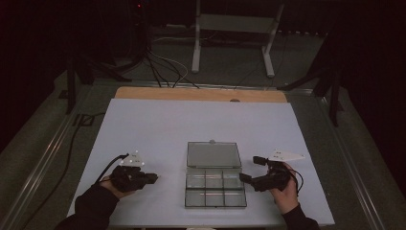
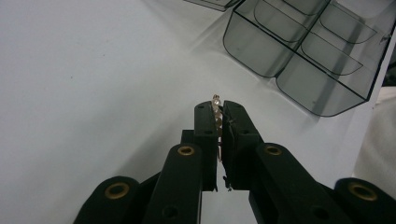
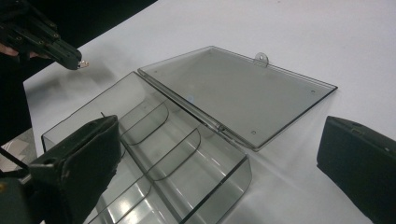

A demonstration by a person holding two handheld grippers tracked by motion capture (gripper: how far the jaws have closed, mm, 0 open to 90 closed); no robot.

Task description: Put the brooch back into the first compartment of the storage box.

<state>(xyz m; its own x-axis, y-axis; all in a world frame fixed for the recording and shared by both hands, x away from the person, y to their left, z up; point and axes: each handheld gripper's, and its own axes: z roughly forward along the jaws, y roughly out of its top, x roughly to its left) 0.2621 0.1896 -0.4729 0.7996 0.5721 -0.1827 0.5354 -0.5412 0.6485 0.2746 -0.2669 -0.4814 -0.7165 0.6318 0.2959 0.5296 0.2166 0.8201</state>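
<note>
A smoky clear compartment box [image 1: 186,189] lies open near the table's front edge, its lid [image 1: 213,154] folded flat behind it. My left gripper [image 1: 155,178] hovers left of the box, shut on a tiny clear part with thin wire legs [image 2: 215,100] that sticks out past the tips [image 2: 218,110]. In the right gripper view the same tips and part [image 3: 84,63] show beyond the box's far corner. My right gripper [image 1: 251,168] sits at the box's right side, open, its jaws [image 3: 219,123] spread wide over the near compartments [image 3: 161,154] with nothing between them.
White sheet [image 1: 158,129] covers the table, with a wooden strip [image 1: 201,94] at its far edge. The box's dividers [image 2: 303,44] form several bins. Cables and a white stand [image 1: 234,28] are on the floor beyond.
</note>
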